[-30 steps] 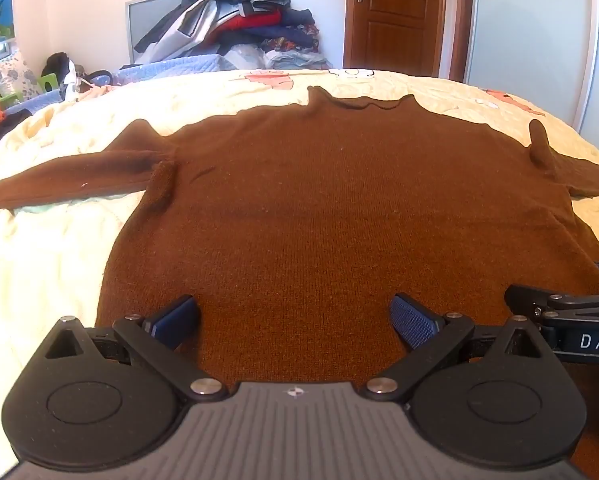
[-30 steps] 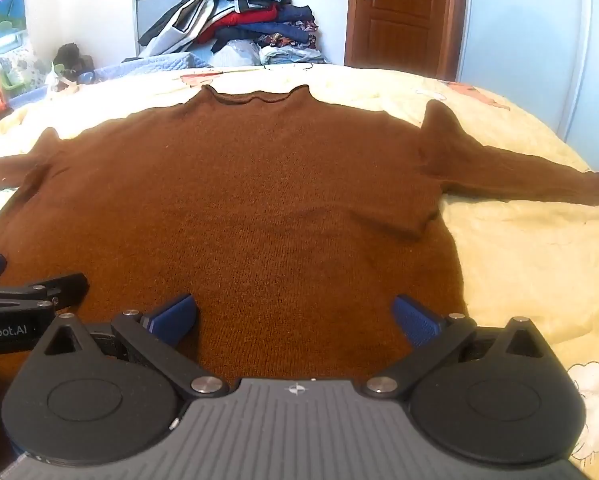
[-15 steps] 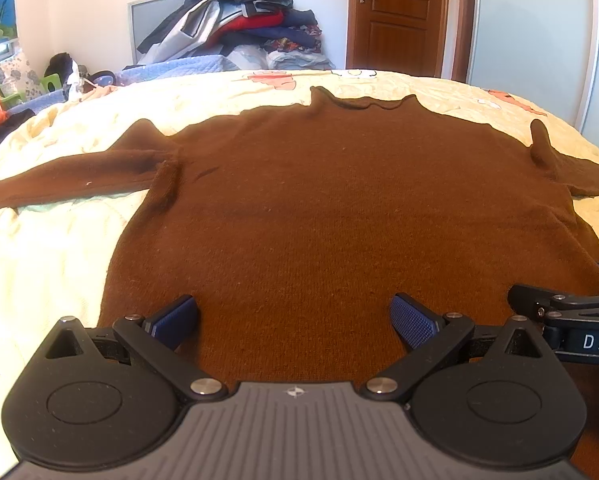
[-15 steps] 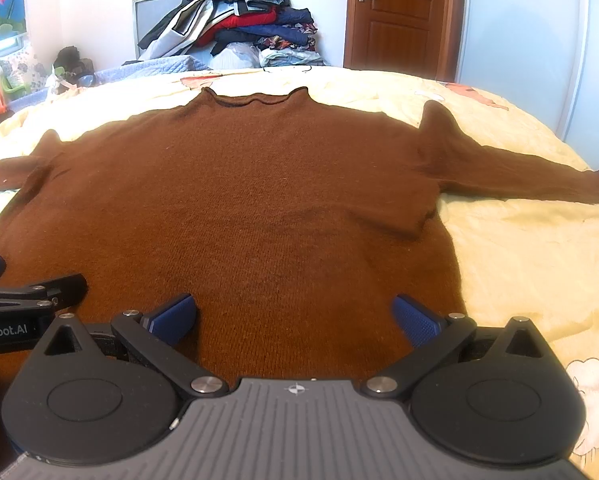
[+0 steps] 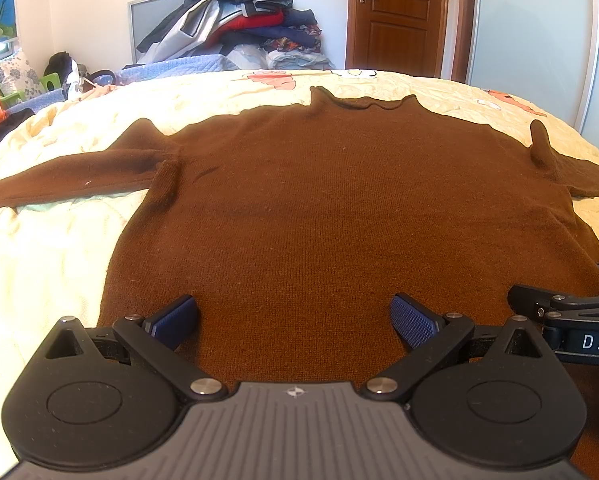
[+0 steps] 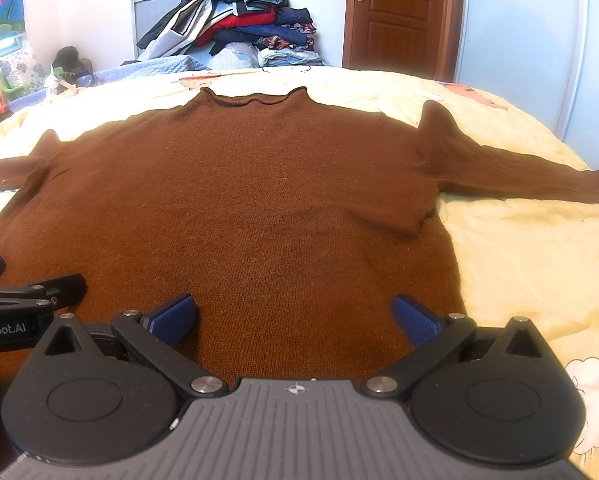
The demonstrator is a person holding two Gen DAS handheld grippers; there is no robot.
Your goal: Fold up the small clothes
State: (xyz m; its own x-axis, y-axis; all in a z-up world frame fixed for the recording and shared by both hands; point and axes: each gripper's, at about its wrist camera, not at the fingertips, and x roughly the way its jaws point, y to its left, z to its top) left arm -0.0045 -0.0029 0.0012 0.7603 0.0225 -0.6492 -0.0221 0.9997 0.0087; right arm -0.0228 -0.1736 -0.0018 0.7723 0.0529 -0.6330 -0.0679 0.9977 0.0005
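One brown sweater (image 5: pixel 319 216) lies spread flat on the bed (image 5: pixel 51 256), front up, with its collar (image 5: pixel 363 104) toward the far edge and its hem at the near edge under both cameras. Its two sleeves stretch out sideways: the left sleeve (image 5: pixel 71 176) reaches toward the left edge of the bed, and the right sleeve (image 6: pixel 519 176) runs toward the right edge, its cuff lying on the yellow bedcover. Each shoulder has a small raised peak of fabric.

Two pairs of tongs are in view. The left tongs (image 5: pixel 295 316) are spread wide above the lower part of the sweater, with nothing between the two blue pads (image 5: pixel 175 320). The right tongs (image 6: pixel 295 316) are likewise spread wide, empty, above the hem a little nearer the sweater's right side. The two tools sit just beside each other; each shows at the edge of the other's view. Whether the pads touch the knit cannot be told.

Beyond the far edge of the bed stands one heap of clothes (image 6: pixel 235 20) piled against the wall, beside one wooden door (image 6: pixel 395 16). A pale sliding wardrobe panel (image 6: pixel 515 48) stands to the right.
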